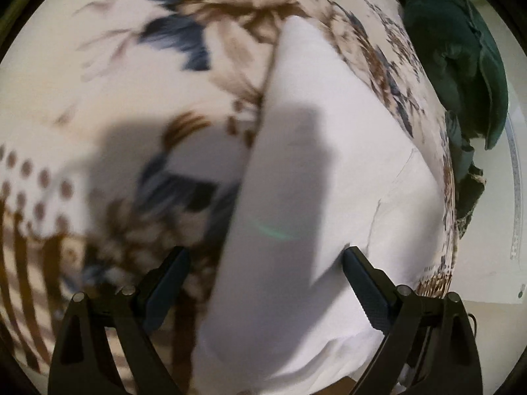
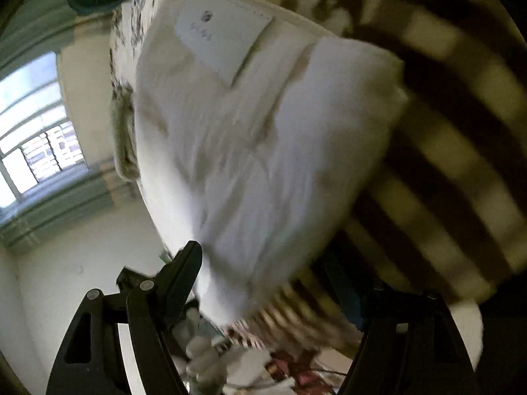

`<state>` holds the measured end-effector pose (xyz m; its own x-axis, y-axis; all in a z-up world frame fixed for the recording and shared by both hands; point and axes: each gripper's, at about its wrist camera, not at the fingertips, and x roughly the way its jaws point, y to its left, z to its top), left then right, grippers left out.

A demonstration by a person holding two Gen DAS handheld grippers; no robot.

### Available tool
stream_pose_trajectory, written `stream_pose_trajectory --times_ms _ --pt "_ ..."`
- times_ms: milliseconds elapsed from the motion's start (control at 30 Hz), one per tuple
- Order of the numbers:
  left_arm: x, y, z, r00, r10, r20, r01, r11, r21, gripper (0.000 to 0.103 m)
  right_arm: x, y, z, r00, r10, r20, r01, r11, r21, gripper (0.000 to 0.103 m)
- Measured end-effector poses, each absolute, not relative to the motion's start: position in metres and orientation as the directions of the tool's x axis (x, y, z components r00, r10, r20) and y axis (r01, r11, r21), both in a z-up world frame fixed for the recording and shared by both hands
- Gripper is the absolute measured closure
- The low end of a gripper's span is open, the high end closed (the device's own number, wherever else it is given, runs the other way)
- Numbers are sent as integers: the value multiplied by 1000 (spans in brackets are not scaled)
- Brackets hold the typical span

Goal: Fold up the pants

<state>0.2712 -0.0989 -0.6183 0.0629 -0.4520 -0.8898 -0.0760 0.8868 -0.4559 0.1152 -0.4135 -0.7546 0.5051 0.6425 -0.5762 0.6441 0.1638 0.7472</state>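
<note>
Your left gripper (image 1: pixel 265 265) had its 2 fingers spread apart over the white pants (image 1: pixel 316 177), clamped on nothing. The pants lay as a long folded strip on the floral blanket (image 1: pixel 108 75), running from the near edge toward the far edge, close to the blanket's right edge. A dark green garment (image 1: pixel 461 52) sat heaped at the far right corner, just beside the blanket edge.

Your right gripper (image 2: pixel 280 273) was also apart: left finger (image 2: pixel 182 273) sat at the near corner of the pants (image 2: pixel 257 151), right finger mostly lost in blur and shadow. Can't tell if either finger touched the fabric. A back pocket (image 2: pixel 220 33) showed near the far end. The pants' right side lay over the blanket's striped border (image 2: pixel 461 151). A window (image 2: pixel 36 138) was at left, clutter on the floor (image 2: pixel 250 365) below. Both views were motion-blurred.
</note>
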Motion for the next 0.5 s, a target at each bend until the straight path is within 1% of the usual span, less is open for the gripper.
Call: stream_pose_trajectory --times_ms 67,133,333,400,500 --pt "277 -105 -621 50 -451 -891 -58 889 -453 8 122 -411 -763 572 620 -537 622 99 777 23" --pt "281 -108 -622 46 -456 -889 -42 888 -458 8 127 -406 -764 591 599 -540 623 87 777 19" --pt "288 -105 -628 41 -490 -871 -41 870 -492 8 147 -394 -753 642 575 -508 587 58 808 19" --pt "289 -105 -630 33 -493 -869 -36 869 -494 8 150 -391 -757 617 577 -535 592 107 799 19" --pt "289 -105 -631 35 -494 -869 -25 868 -495 8 151 -389 -769 615 577 -538 593 111 797 19"
